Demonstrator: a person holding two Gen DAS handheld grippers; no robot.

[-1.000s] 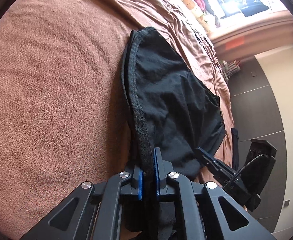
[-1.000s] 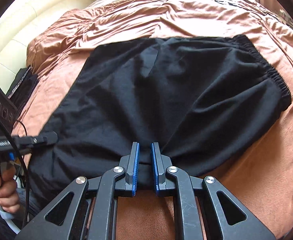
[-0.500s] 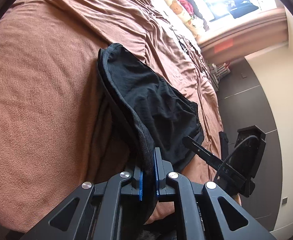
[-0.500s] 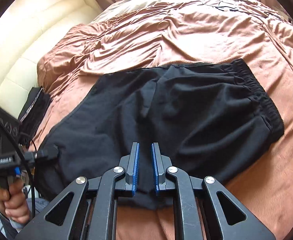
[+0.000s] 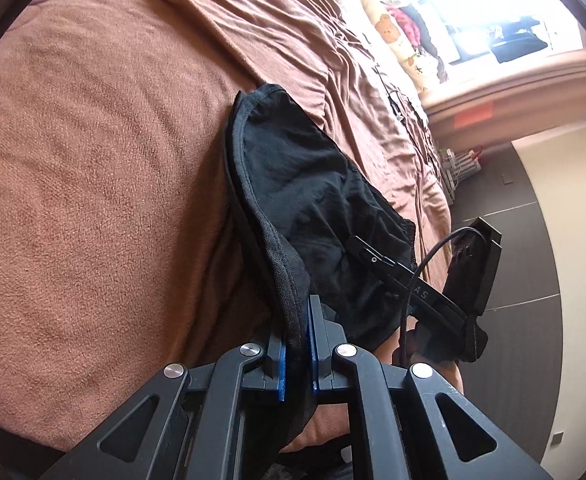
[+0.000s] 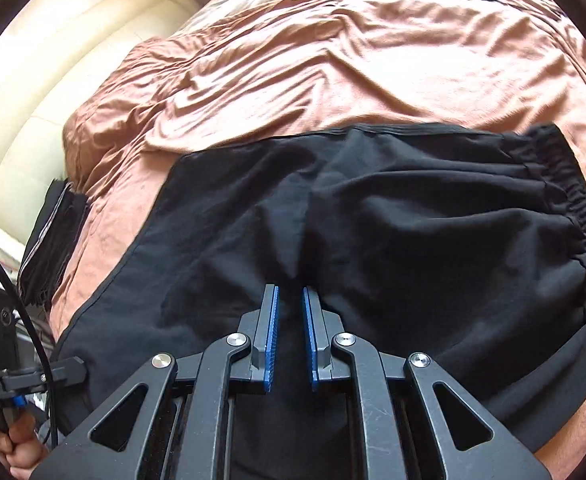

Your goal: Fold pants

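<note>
Black pants (image 6: 413, 240) lie spread across the brown bed cover (image 6: 333, 60), their elastic waistband at the right. My right gripper (image 6: 291, 292) is shut on a bunch of the near edge, and dark cloth runs between its blue pads. In the left wrist view the pants (image 5: 313, 184) rise off the bed cover (image 5: 93, 160) in a taut ridge. My left gripper (image 5: 297, 312) is shut on their seamed edge. The right gripper (image 5: 373, 256) shows there against the cloth at right. The left gripper (image 6: 69, 372) shows low at left in the right wrist view, held by a hand (image 6: 17, 440).
A cream padded headboard (image 6: 53, 120) curves along the bed's left side. A folded dark item (image 6: 49, 248) lies at that edge. Far off are a patterned pillow (image 5: 397, 36), a bright window (image 5: 493, 20) and dark floor tiles (image 5: 533, 240).
Both grippers keep their hold. The right gripper has shifted sideways with the cloth, so more rumpled cover shows beyond the pants. The left gripper has lifted its edge higher off the bed.
</note>
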